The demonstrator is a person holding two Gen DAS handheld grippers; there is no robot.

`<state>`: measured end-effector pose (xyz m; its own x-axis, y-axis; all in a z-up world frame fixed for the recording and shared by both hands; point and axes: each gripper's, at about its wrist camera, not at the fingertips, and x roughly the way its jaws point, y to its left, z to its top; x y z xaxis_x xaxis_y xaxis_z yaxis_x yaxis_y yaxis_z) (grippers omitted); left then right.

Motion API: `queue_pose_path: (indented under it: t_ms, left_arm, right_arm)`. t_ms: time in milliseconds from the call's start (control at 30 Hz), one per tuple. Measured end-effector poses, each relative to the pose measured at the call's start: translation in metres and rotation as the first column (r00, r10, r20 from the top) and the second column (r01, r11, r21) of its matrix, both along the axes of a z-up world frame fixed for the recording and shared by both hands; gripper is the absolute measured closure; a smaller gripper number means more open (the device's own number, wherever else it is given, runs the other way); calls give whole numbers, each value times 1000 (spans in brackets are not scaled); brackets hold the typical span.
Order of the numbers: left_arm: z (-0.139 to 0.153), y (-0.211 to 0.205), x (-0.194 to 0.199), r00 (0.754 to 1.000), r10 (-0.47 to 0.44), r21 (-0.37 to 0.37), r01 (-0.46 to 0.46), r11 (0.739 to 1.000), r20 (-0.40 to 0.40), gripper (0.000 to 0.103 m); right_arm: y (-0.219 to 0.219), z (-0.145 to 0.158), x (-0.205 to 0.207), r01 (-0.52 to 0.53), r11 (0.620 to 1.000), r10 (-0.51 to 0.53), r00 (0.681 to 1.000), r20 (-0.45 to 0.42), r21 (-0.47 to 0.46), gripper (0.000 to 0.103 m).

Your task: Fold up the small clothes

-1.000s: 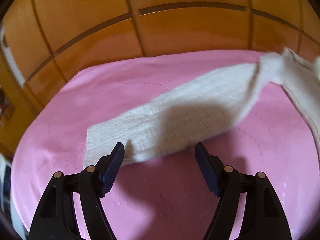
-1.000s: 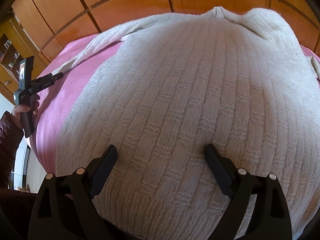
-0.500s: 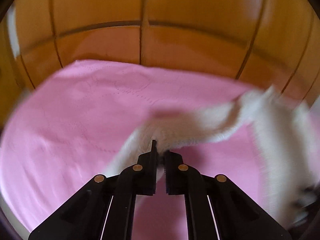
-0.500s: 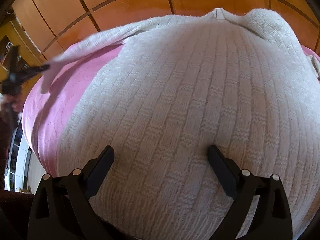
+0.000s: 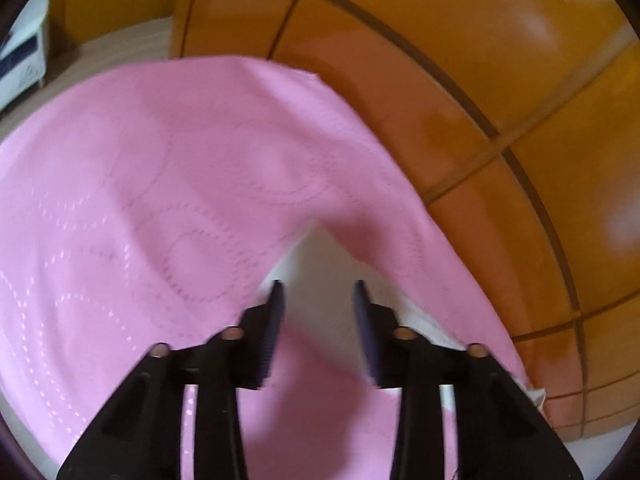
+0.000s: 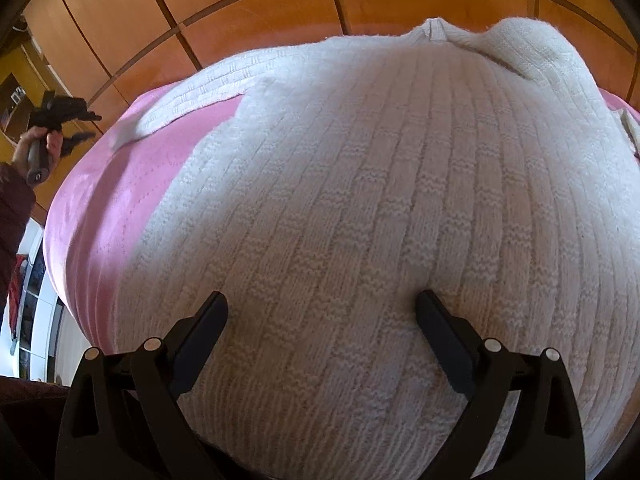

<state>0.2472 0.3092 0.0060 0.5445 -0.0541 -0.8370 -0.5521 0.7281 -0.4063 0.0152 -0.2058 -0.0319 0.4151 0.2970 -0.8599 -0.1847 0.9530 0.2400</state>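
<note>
Sweater (image 6: 380, 220), a cream ribbed knit, is lying spread flat on the pink bedspread (image 6: 104, 200), filling most of the right wrist view. Nearest, my right gripper (image 6: 322, 320) is hovering over the hem end of the body panel, its fingers (image 6: 204, 324) standing wide apart and holding nothing. Beyond them the panel is running up to the collar (image 6: 434, 32), and one sleeve (image 6: 192, 100) is stretching out to the left across the pink cloth, its cuff lying near the edge. Further left, my left gripper (image 6: 76, 120) is showing in my hand, apart from the cuff.

In the left wrist view, blurred by motion, my left gripper (image 5: 318, 300) is pointing across the bedspread (image 5: 140, 200); its fingers (image 5: 272, 320) are standing part-way open with pale knit visible between and beyond them, and nothing appears clamped. Orange wood panelling (image 5: 500, 60) is rising behind the bed.

Judging by the thick knit, the fabric is soft, limp and fairly weighty for its size; it is likely to sag and stretch when lifted from a single point, though it should not slip. The cuff and the hem corners are offering the firmest places to pinch.
</note>
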Motion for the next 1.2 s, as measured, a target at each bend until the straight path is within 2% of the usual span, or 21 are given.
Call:
queue_pose_path:
  t_ms: [133, 267, 367, 400, 500, 533, 567, 600, 633, 667, 767, 833, 900, 967, 1000, 1033, 1067, 1100, 1133, 1167, 1200]
  left_arm:
    - [-26, -1, -21, 1000, -17, -47, 16, 999, -14, 61]
    - [-52, -4, -22, 1000, 0, -89, -2, 996, -24, 61]
    - [-54, -4, -6, 999, 21, -115, -17, 993, 32, 59]
    - [-56, -6, 0, 999, 22, -129, -16, 992, 44, 52]
    - [-62, -18, 24, 999, 22, -105, -17, 994, 43, 51]
    - [-67, -18, 33, 999, 12, -100, -7, 995, 46, 54]
    - [-68, -24, 40, 999, -10, -71, 13, 997, 41, 65]
    - [-70, -26, 47, 999, -32, -70, 34, 997, 37, 99]
    - [-70, -26, 43, 998, -52, -86, 55, 995, 37, 99]
    - [-62, -27, 39, 997, -36, -61, 40, 997, 61, 99]
    - [-14, -14, 4, 975, -6, -42, 16, 999, 222, 99]
    - [3, -7, -18, 966, 12, -1, -12, 1000, 259, 99]
    - [-1, -7, -22, 981, -4, 92, -14, 996, 192, 99]
    - [-25, -13, -15, 997, -41, 148, 32, 988, 58, 98]
    - [-40, -19, -11, 997, -64, 154, 69, 986, -35, 98]
    - [-47, -26, -11, 994, -76, 176, 90, 980, -85, 93]
    - [-46, -30, -15, 994, -76, 205, 92, 975, -81, 91]
    - [-41, -36, -22, 995, -81, 214, 93, 972, -64, 77]
    - [-33, -43, -32, 995, -95, 167, 98, 981, -30, 54]
    - [-31, -50, -42, 994, -112, 110, 110, 988, 11, 44]
    - [-25, -62, -54, 987, -144, 52, 141, 989, 64, 42]
  right_arm:
    - [7, -2, 1, -15, 1000, 15, 1000, 5, -27, 2]
    - [9, -3, 1, -20, 999, 20, 1000, 4, -45, 2]
    - [10, -3, 3, -17, 999, 16, 1000, -4, -52, 2]
    - [10, -3, 4, -15, 998, 15, 1000, -6, -56, 2]
    - [13, -3, 7, -13, 997, 12, 1000, -13, -70, 2]
    - [14, -3, 8, -11, 997, 10, 1000, -14, -71, 2]
    - [14, -3, 8, -8, 997, 6, 1000, -15, -71, 2]
    - [14, -3, 8, -6, 997, 5, 1000, -16, -71, 2]
    - [14, -3, 8, -6, 997, 5, 1000, -15, -73, 2]
    - [14, -3, 9, -8, 997, 7, 1000, -15, -75, 2]
    - [13, -4, 9, -10, 997, 9, 1000, -11, -73, 2]
    - [12, -4, 9, -11, 998, 11, 1000, -6, -69, 2]
    - [11, -5, 8, -12, 998, 12, 1000, 0, -69, 2]
    - [10, -5, 8, -14, 998, 14, 1000, 7, -68, 2]
    - [10, -5, 6, -13, 998, 14, 1000, 9, -67, 2]
    - [9, -4, 6, -13, 998, 14, 1000, 10, -64, 2]
    - [8, -3, 5, -11, 998, 12, 1000, 10, -58, 2]
    - [4, -2, 4, -8, 999, 9, 1000, 11, -46, 2]
    - [1, -1, 4, -5, 999, 5, 1000, 12, -34, 2]
    - [-4, -1, 2, 0, 1000, 1, 1000, 12, -19, 2]
    - [-6, 0, 1, 0, 1000, 0, 1000, 11, -11, 2]
